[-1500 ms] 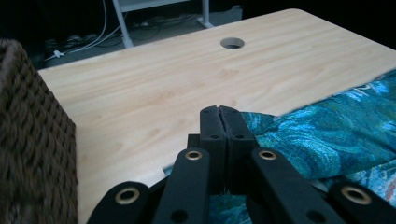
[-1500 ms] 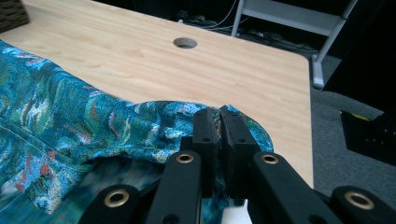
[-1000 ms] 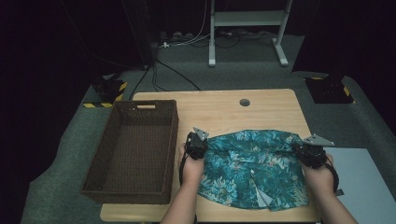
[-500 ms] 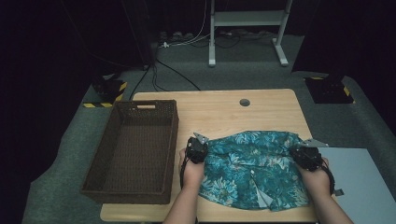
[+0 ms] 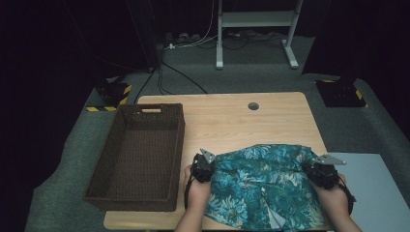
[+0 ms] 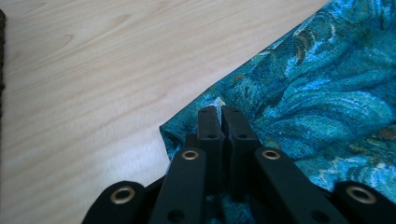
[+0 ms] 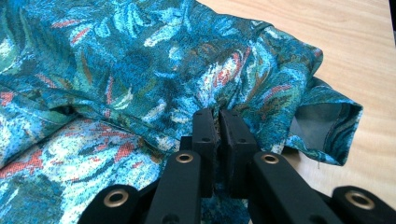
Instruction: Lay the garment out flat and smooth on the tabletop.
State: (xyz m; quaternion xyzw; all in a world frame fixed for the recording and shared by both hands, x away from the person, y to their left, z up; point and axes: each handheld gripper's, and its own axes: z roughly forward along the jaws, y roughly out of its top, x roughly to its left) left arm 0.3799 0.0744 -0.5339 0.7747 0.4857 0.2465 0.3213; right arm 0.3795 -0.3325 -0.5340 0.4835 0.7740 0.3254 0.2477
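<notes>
Both grippers have pulled back toward the near edge of the table since a second ago, dragging the far edge of the shirt [image 5: 263,186] with them; the cloth now sits more bunched between the hands, far hem folded over.

Left gripper [image 5: 201,169]: jaws pressed together on the shirt's left edge, a fold of cloth pinched between them, seen in the left gripper view [image 6: 223,122]. Right gripper [image 5: 320,173]: jaws likewise closed on a bunched fold by the sleeve opening [image 7: 327,128], seen in the right gripper view [image 7: 218,125].

Shirt: teal, leaf/floral print with red-orange flecks, lies on the near right part of the table [image 5: 227,121], reaching the near edge. Collar or placket shows pale near the bottom edge. No readable label, brand or writing anywhere.

Dark brown wicker basket [image 5: 126,191] stands on the table's left side, overhanging the left edge, just beside the left hand [image 5: 198,191], not touching the shirt.

Surface: light wood-grain tabletop with a round grommet hole [image 5: 253,106] at the far middle. Grey carpet floor, cables running back, white desk frame legs [image 5: 220,43] behind, black-yellow hazard tape [image 5: 107,101] on floor plates, dark surroundings. Pale grey sheet [image 5: 379,193] beside the table on the right.
</notes>
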